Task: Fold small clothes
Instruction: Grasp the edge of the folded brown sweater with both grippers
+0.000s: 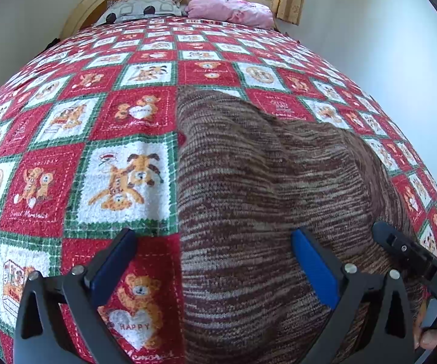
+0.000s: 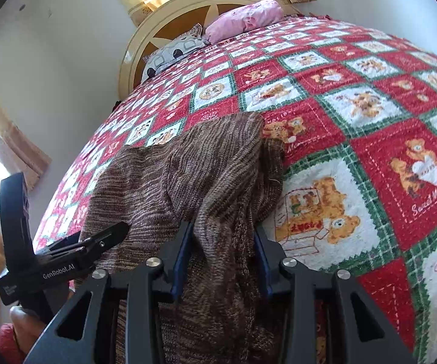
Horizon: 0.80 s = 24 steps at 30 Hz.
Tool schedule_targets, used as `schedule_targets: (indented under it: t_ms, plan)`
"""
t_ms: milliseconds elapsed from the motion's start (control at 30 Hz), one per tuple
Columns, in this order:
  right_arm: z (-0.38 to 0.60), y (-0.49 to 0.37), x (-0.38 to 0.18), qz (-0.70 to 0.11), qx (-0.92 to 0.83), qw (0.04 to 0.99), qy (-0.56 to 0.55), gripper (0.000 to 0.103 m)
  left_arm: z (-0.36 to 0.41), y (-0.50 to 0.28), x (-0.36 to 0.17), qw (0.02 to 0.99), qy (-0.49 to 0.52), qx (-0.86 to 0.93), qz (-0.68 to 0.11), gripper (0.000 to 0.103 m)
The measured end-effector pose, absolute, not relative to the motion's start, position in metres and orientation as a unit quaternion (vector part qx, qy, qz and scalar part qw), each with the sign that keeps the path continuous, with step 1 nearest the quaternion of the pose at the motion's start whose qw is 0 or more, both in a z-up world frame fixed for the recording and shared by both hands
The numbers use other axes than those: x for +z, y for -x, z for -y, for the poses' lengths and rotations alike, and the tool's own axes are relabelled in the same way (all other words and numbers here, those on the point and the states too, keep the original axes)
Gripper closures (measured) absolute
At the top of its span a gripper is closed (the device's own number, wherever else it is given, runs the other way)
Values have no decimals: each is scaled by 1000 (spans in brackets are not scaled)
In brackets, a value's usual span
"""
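My brown knit top (image 1: 273, 200) lies on the bed (image 1: 127, 97), near the foot edge where I stand, far from the pillows (image 1: 145, 9) at the head. One part is flat on the blanket. Another part is bunched up into a hump.

My left gripper (image 1: 215, 261) has wide open jaws. They hold nothing. One jaw is over the blanket and the other is over the top, right across its straight side edge.

My right gripper (image 2: 223, 257) has a thick fold of the top between its jaws. The jaws look partly closed on the top, and the cloth rises in a ridge from there, so I think it is gripped.

The top looks soft and floppy and light. It is stretchy knit, so I think it will sag and drag if I lift only one spot. It will not slip much, because it is fuzzy and so is the blanket. I think the best places to hold are the edges and corners, one in each gripper.
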State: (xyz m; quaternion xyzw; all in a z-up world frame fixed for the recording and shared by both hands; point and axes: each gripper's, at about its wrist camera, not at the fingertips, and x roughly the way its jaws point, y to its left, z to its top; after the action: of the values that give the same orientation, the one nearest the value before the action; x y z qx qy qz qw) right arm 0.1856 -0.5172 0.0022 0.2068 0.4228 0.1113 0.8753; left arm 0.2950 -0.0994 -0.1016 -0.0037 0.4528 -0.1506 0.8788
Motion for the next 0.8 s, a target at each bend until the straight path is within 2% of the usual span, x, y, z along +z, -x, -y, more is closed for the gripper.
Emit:
schedule_targets:
  t_ms: [233,300,333,467,567,800]
  plan:
    - [518,-188,1,-423,112,874,-209,60,101,-296,-102,879,5,-156,-451,0]
    - [516,-187,2,-423,110,876,-204,61,103,-293,-102,879,5,-168,-447,10]
    - [513,-187,3,-423,105,879,-192,62,104,-291,-101,877,8,-182,-444,22]
    - [505,-185,7,-420,103,886,-169,70,114,-283,-96,886,-22,-184,-425,34]
    - [506,-184,7,-418,104,886,-169,72,120,-278,-94,892,-41,-184,-412,50]
    - [506,-184,8,-416,101,889,-163,73,117,-281,-93,891,-26,-184,-415,57]
